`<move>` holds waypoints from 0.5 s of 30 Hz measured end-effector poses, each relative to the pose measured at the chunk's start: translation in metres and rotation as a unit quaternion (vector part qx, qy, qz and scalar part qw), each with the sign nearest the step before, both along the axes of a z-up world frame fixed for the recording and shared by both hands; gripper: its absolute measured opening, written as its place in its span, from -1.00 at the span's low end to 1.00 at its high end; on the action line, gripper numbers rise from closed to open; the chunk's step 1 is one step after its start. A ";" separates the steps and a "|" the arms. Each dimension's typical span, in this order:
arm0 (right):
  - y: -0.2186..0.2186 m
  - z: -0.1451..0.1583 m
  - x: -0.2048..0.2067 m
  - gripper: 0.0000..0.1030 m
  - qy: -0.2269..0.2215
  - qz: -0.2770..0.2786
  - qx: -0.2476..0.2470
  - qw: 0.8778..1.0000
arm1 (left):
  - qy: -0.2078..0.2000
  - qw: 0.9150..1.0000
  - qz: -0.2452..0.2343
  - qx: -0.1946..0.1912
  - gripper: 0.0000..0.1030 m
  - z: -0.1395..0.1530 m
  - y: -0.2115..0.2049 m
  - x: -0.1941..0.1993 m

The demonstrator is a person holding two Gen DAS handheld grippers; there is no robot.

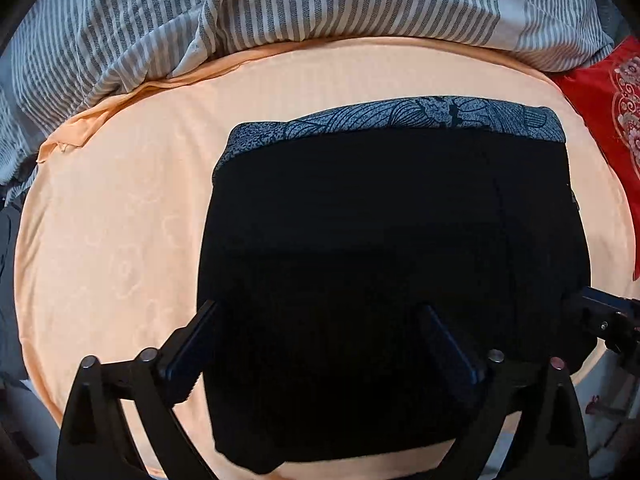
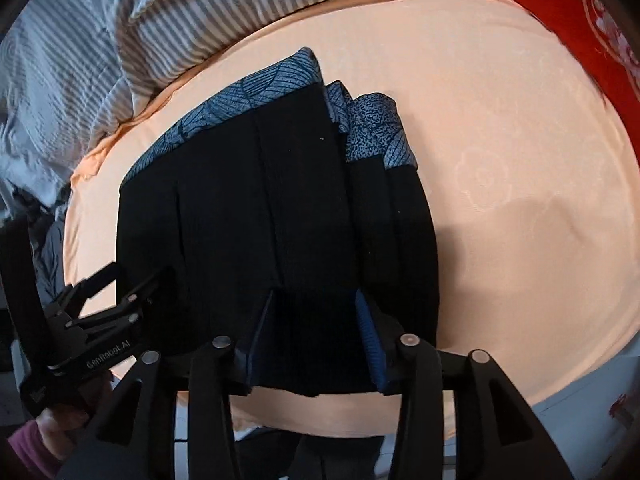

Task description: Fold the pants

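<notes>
The black pants (image 1: 380, 220) lie folded into a compact stack on the peach bedsheet (image 1: 120, 220), with a blue-grey leaf-patterned band along the far edge. My left gripper (image 1: 318, 308) stands wide open over the stack's near left part, pointing steeply down, with the cloth lying flat under its fingers. In the right wrist view the pants (image 2: 260, 200) show several folded layers at their right side. My right gripper (image 2: 314, 298) is partly open above the near edge, dark cloth showing in the gap and not pinched. The left gripper (image 2: 116, 288) appears at the stack's left edge.
A grey-and-white striped duvet (image 1: 280, 8) is bunched along the far side of the bed. A red embroidered cloth (image 1: 600, 100) lies at the far right. A hand (image 2: 60, 416) in a maroon sleeve holds the left gripper. Bare sheet (image 2: 520, 200) spreads right of the pants.
</notes>
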State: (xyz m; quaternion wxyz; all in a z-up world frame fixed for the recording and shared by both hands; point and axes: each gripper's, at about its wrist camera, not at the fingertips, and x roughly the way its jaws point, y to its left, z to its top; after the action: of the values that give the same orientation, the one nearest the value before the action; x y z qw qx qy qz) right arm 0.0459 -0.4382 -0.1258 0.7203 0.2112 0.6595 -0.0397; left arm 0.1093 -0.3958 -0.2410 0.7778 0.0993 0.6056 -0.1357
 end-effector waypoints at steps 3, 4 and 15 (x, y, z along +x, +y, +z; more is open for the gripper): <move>-0.001 -0.002 0.002 0.08 0.000 -0.004 0.009 1.000 | 0.007 1.000 -0.001 -0.001 0.98 -0.003 -0.001 0.002; 0.000 -0.002 0.003 0.10 0.000 -0.003 0.008 1.000 | 0.009 1.000 -0.002 -0.001 0.98 -0.004 -0.001 0.002; -0.001 -0.005 0.002 0.23 -0.004 0.000 0.020 1.000 | 0.016 1.000 -0.005 -0.006 0.99 -0.011 -0.003 0.006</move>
State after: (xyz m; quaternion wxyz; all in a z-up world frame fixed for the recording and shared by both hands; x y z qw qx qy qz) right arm 0.0479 -0.4391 -0.1303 0.7187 0.2263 0.6569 -0.0257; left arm 0.1157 -0.3989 -0.2523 0.7680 0.0955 0.6167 -0.1441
